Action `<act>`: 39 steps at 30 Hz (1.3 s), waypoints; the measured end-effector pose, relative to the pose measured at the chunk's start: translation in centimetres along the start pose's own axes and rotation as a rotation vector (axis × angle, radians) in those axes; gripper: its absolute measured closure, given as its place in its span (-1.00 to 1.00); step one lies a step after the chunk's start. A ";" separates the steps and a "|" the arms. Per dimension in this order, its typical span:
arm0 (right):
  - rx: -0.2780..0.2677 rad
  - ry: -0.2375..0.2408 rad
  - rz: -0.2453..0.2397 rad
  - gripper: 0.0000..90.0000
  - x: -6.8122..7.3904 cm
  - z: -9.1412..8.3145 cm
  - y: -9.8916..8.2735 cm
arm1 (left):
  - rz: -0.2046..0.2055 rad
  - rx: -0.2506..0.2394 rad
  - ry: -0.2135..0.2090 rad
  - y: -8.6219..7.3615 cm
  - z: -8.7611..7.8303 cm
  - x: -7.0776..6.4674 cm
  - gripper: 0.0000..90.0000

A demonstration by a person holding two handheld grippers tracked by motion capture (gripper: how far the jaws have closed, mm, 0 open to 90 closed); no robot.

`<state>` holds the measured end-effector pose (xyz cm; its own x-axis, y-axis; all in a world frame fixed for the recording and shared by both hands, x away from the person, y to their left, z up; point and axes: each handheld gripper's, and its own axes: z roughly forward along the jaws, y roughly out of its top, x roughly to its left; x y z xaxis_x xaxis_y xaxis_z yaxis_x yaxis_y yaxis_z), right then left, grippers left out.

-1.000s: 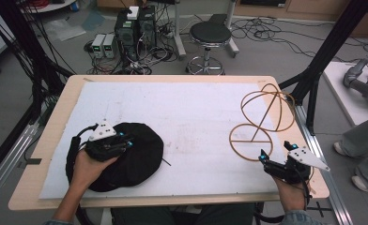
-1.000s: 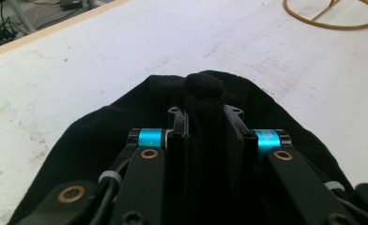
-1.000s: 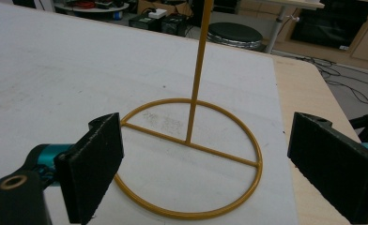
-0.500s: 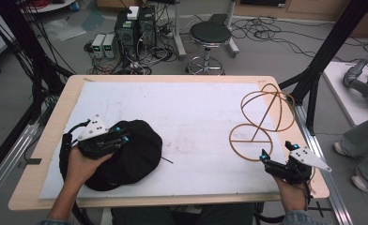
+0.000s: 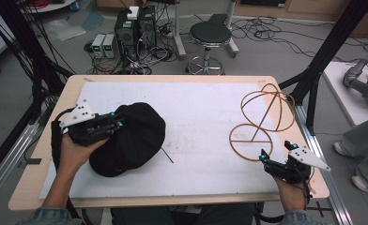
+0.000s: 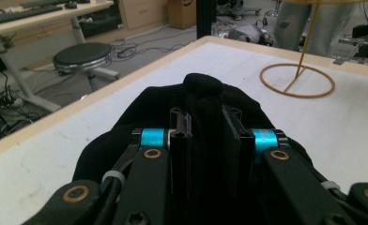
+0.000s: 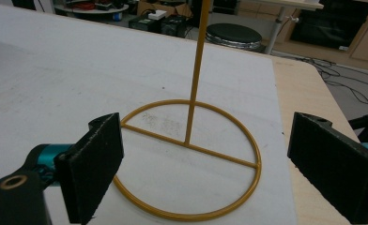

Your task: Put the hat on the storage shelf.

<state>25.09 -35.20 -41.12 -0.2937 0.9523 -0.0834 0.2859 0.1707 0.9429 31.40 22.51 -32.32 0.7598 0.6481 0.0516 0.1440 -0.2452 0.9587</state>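
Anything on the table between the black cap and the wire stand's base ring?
Nothing stands between the black cap and the wire stand's base ring: the high view shows bare white mat with faint marks.

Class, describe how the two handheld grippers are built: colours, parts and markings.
Both the left gripper and right gripper are black, with flat black fingers, blue cylinders at the finger bases, brass-coloured rivets and a grey three-cornered plate on top. The person wears denim-blue sleeves.

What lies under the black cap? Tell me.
The black cap rests on the white mat, left gripper pinching a fold of its fabric. Whatever may lie beneath the cap is covered.
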 end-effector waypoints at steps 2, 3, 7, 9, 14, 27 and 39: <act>0.000 0.000 -0.002 -0.76 0.0 0.0 0.0 | 0.008 -0.010 0.004 0.8 -0.1 0.3 0.67; 0.000 0.001 -0.002 -0.76 0.0 0.0 0.0 | 0.014 -0.013 0.001 1.1 -0.1 0.5 0.67; 0.002 0.000 -0.001 -0.76 0.0 0.0 0.0 | 0.026 -0.029 -0.004 2.4 -0.1 1.2 0.67; -0.002 0.001 -0.004 -0.76 0.1 0.0 0.0 | 0.035 -0.040 -0.013 3.3 0.0 1.7 0.67; -0.001 0.008 -0.009 -0.76 0.1 0.1 0.0 | 0.055 -0.055 -0.039 4.7 0.7 2.3 0.67; -0.001 0.008 -0.002 -0.76 0.0 0.0 -0.1 | 0.136 -0.078 -0.096 9.8 4.0 2.6 0.67; -0.003 0.009 0.002 -0.76 -0.2 -0.2 -0.2 | 0.170 -0.135 -0.172 14.1 7.1 2.9 0.67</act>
<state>24.92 -35.45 -41.23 -0.3014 0.9503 -0.0784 0.2837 0.1678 0.9441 40.08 15.82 -20.63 0.8641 0.4711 0.1775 -0.0718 -0.2336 0.9697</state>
